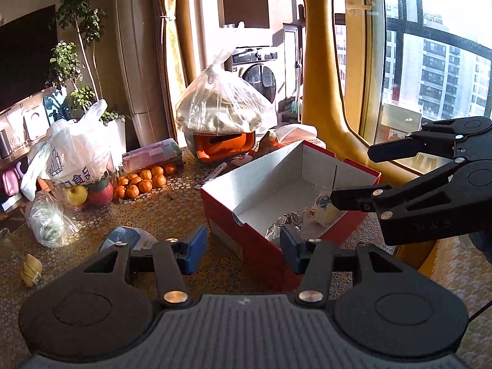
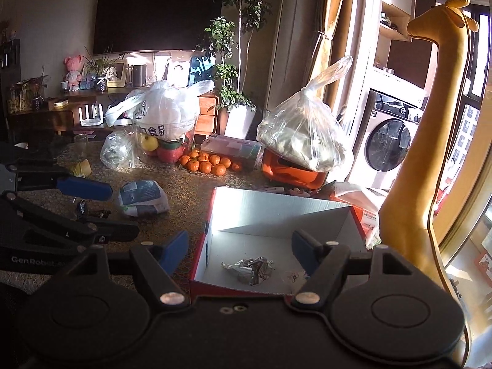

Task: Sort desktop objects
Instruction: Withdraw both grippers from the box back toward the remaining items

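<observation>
A red shoebox (image 1: 221,206) with a white inside stands open on the patterned table. In it lie a crumpled foil wrapper (image 1: 284,223) and a small white packet (image 1: 323,212). My left gripper (image 1: 243,253) hovers open over the box's near corner, with nothing between its blue pads. My right gripper (image 1: 353,176) reaches in from the right over the box's right side, open and empty. In the right wrist view the right gripper (image 2: 240,250) is open above the box (image 2: 276,212) and the foil wrapper (image 2: 250,269). The left gripper (image 2: 120,209) is at the left.
On the table left of the box lie a blue-and-white packet (image 2: 143,198), a small dark wrapper (image 2: 81,207) and a yellow figurine (image 2: 81,167). Behind are tangerines (image 2: 206,163), plastic bags (image 2: 166,113), an orange container (image 2: 292,175) under a bag, and a yellow giraffe figure (image 2: 430,153) on the right.
</observation>
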Tool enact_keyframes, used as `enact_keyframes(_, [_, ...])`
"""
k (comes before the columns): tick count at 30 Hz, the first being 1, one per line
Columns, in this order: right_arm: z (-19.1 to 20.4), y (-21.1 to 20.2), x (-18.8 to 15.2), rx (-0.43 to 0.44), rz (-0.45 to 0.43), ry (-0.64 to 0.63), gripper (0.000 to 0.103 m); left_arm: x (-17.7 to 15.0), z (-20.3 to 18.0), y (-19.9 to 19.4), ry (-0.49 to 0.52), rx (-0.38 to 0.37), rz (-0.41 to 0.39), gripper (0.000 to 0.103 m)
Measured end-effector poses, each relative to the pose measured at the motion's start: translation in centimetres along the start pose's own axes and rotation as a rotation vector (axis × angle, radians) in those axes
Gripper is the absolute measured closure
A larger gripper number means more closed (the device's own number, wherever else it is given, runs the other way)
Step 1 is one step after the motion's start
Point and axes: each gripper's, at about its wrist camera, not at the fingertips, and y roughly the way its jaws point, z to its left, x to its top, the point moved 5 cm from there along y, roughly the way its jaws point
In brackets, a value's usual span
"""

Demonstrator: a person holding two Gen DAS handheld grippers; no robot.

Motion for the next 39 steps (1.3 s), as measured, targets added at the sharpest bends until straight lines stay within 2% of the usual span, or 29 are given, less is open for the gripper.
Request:
enact_keyframes(15, [6.0,0.4,-0.8,0.053,-0.057,0.046,0.029,-5.0,4.3,-4.3,-0.079,0.136,-0.047,0.052])
enact_keyframes(24, [9.1,1.2,-1.6,0.101,-0.051,0.055,0.028,-8.5,7.4,-5.4,-0.133,0.187,-0.037,0.052])
enact_keyframes(39, [12.7,2.8,-2.9,0.158,-0.043,0.063,0.028,-12.2,11.4,-6.7,-0.201,0.257,-0.039,0.052])
